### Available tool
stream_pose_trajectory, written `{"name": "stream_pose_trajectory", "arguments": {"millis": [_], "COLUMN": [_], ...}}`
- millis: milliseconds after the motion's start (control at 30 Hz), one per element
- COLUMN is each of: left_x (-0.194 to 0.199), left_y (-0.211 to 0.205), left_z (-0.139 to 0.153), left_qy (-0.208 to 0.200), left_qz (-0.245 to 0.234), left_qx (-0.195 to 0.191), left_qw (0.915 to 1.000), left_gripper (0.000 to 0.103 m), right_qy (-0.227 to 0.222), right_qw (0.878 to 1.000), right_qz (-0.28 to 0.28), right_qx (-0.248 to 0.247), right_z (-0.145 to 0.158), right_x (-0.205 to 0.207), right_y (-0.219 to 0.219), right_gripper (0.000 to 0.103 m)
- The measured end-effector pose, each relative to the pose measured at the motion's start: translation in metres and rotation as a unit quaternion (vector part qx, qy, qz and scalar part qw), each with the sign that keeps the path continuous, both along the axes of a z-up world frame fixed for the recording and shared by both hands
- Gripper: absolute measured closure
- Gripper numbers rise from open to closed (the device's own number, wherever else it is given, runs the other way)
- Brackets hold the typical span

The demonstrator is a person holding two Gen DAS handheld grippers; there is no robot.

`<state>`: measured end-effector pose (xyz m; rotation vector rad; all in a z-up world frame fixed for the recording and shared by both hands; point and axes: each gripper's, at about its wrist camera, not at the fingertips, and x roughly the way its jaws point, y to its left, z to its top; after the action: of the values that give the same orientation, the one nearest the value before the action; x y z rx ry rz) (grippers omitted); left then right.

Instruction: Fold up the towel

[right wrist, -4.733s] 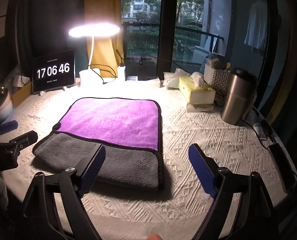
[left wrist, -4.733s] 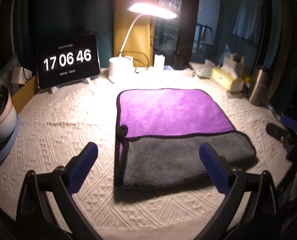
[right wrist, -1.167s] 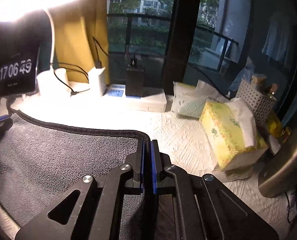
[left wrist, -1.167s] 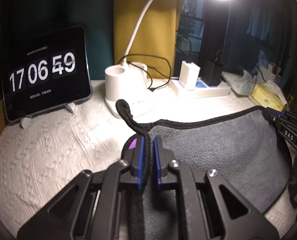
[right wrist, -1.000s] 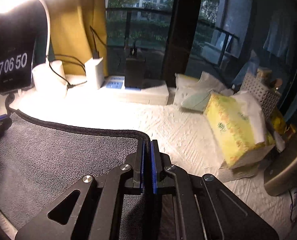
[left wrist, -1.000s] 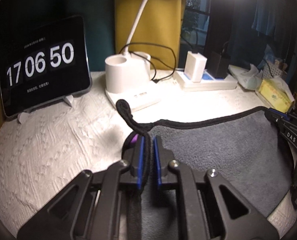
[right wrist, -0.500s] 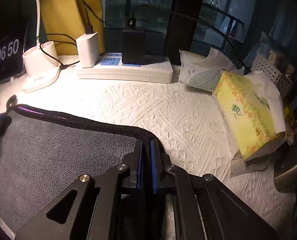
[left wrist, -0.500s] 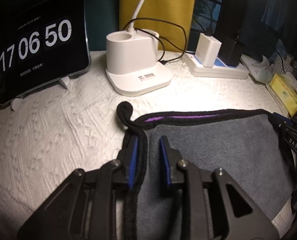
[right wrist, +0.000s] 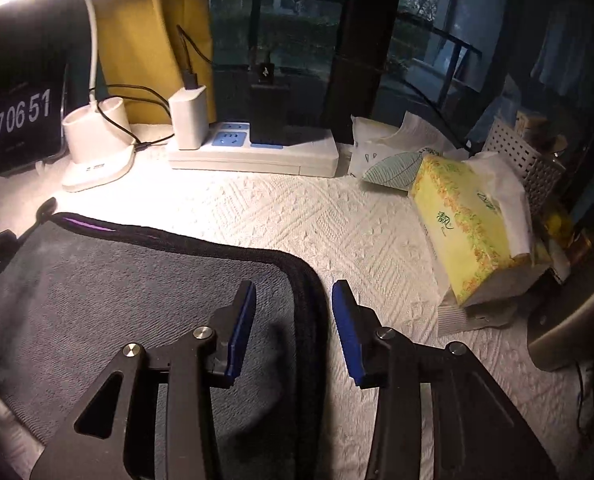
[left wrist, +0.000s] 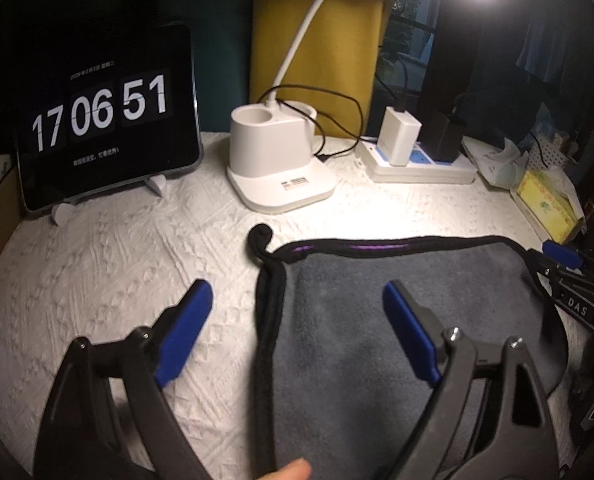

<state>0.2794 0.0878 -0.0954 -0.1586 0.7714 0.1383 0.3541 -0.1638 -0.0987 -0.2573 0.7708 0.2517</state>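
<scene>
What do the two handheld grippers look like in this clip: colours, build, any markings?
Both grippers, left and right, have black angular linkage arms with triangular cut-outs, silver screws at the joints, and flat blue pads lining the jaws. The right one, seen from the left camera, carries white "DAS" lettering.

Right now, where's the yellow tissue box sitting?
In the right wrist view the yellow tissue box lies on the white tablecloth, right of the towel, just in front of the white basket.

Left black plastic two-finger gripper point(left wrist: 295, 306): blue rectangular pads point(left wrist: 409, 336), triangular cut-outs, silver screws; bare fingertip point(left wrist: 293, 472) at its base. Right black plastic two-finger gripper point(right wrist: 293, 320): matching blue pads point(right wrist: 347, 332), silver screws, white "DAS" lettering.
</scene>
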Motion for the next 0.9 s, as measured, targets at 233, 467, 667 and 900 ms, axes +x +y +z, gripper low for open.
{"name": "stream_pose_trajectory", "arguments": {"millis": [233, 467, 667, 900], "left_x": [-0.026, -0.057, -0.076, -0.103], "left_y": [-0.015, -0.031, -0.038, -0.053], "left_z": [0.016, 0.033, 0.039, 0.05], "left_qy": [-0.015, -0.039, -0.046, -0.06], "left_qz": [-0.004, -0.021, -0.025, -0.03], "left_qx": [-0.013, 0.003, -0.009, -0.003], "left_qw": [0.9998, 0.999, 0.9986, 0.9977], "left_gripper": [0.015, 0.015, 0.015, 0.015], "right_qy": [-0.019, -0.036, -0.043, -0.053], "right_qw": [1.0, 0.999, 0.998, 0.997], "right_qz": [0.006, 0.014, 0.022, 0.028], "right_qx": [0.011, 0.021, 0.031, 0.044], "right_z": [0.019, 0.038, 0.051, 0.062], "right_x": [-0.032, -0.065, -0.088, -0.114], "right_y": [-0.002, -0.002, 0.001, -0.003], "right_gripper": [0.061, 0.061, 0.061, 0.061]}}
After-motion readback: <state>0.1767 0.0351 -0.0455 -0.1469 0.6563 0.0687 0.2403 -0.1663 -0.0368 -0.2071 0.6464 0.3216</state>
